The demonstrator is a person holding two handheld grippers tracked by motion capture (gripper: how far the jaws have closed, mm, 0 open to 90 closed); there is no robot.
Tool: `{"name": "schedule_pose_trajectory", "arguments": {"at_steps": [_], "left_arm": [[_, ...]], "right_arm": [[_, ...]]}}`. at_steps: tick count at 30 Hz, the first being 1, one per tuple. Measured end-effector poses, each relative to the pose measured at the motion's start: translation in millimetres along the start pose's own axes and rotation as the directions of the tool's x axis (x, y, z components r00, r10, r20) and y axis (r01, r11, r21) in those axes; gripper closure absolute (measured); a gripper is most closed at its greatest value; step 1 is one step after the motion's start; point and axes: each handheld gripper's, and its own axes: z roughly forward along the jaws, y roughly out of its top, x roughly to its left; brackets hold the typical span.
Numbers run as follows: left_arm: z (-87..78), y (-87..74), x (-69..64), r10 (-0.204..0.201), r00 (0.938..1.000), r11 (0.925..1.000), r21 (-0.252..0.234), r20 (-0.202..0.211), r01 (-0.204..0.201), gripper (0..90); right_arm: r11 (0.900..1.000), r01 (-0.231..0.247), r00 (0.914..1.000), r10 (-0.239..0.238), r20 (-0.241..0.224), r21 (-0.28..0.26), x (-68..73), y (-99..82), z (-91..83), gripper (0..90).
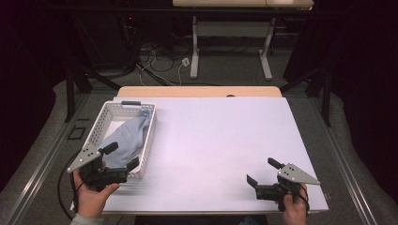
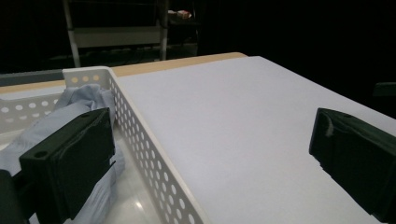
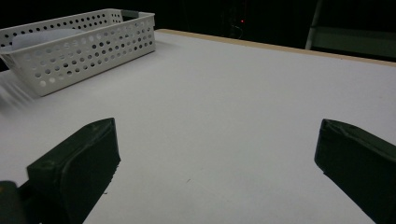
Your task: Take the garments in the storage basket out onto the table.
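Basket [image 1: 104, 123], white, perforated, sits at left side of white surface [image 1: 220, 145]; crumpled pale blue cloth [image 1: 126, 138] lies inside. Left claw [image 1: 123, 156] wide open, straddling basket's near right wall, one jaw over cloth, holding nothing. Right claw [image 1: 261, 171] wide open, empty, above bare surface near right corner, well apart from basket.

Both tongs are black, with blocky matte jaws and a grey three-cornered plate dotted with small holes on top. The left tongs [image 1: 119, 157] trail a black cable; a pale sleeve cuff [image 1: 84, 219] shows at that wrist. The right tongs [image 1: 262, 171] look the same.
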Motion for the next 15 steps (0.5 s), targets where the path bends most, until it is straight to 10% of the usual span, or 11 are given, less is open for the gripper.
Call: {"name": "schedule_pose_trajectory", "arguments": {"at_steps": [15], "left_arm": [[13.9, 26.5, 12.0, 0.008, 0.9997, 0.9962, 0.086, -0.024, -0.006, 0.2]], "right_arm": [[1.0, -0.006, 1.0, 0.006, -0.003, -0.007, -1.0, 0.3, -1.7, 0.0]]}}
